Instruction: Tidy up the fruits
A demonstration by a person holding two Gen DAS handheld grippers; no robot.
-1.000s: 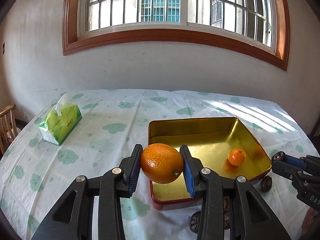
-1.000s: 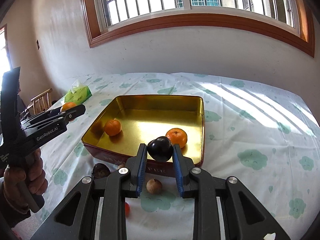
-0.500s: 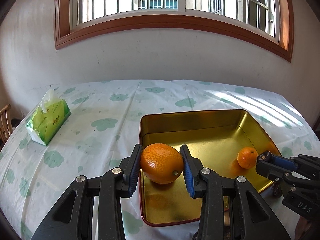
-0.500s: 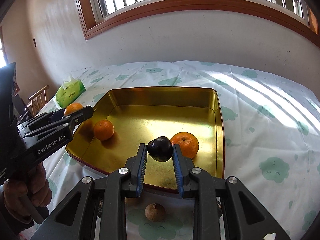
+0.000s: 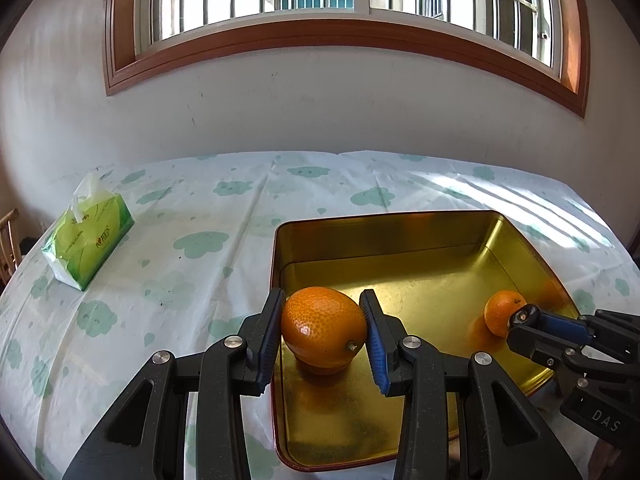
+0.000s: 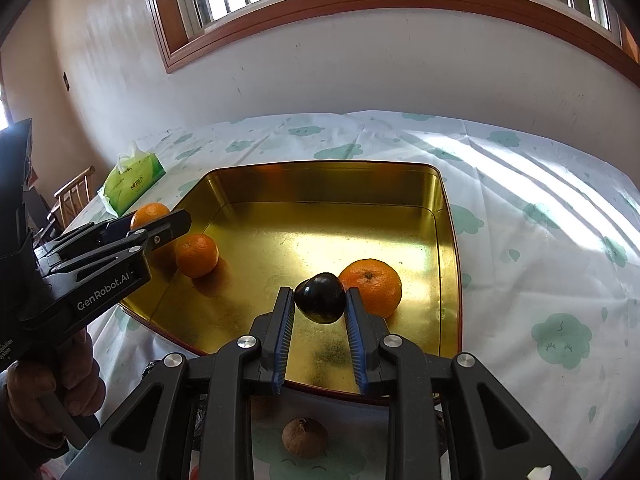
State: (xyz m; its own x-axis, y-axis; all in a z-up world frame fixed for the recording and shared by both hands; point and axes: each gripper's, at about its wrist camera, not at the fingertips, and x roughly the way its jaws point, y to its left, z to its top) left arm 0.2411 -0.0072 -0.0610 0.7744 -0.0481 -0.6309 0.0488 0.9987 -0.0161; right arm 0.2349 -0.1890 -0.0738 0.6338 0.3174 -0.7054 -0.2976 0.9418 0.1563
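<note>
Fruit was being gathered on a table under a cloud-print tablecloth (image 5: 192,240), the widest thing in view. On it sat a gold tin tray (image 6: 448,216), with red outer walls, open and shallow. A green tissue pack (image 5: 90,240) lay on the cloth well apart from the tray, toward the far left corner.

The left gripper (image 5: 323,334) hung over the tray's near left corner, its jaws narrowed onto a large orange (image 5: 323,332), both blue pads pressed against the fruit's sides. The right gripper (image 6: 320,300) was over the tray's near edge, jaws drawn close together and clamped on a dark plum (image 6: 320,298), which was held clear of the tray floor.

Two smaller fruits lay inside the tray: a mandarin (image 6: 374,286) just beyond the plum, near the right wall, and a second mandarin (image 6: 197,254) by the left wall, just beside the left gripper's tip. A small brown fruit (image 6: 304,438) lay on the cloth in front of the tray, partly hidden by the right gripper's body. A hand (image 6: 52,392) gripped the left tool's handle.
</note>
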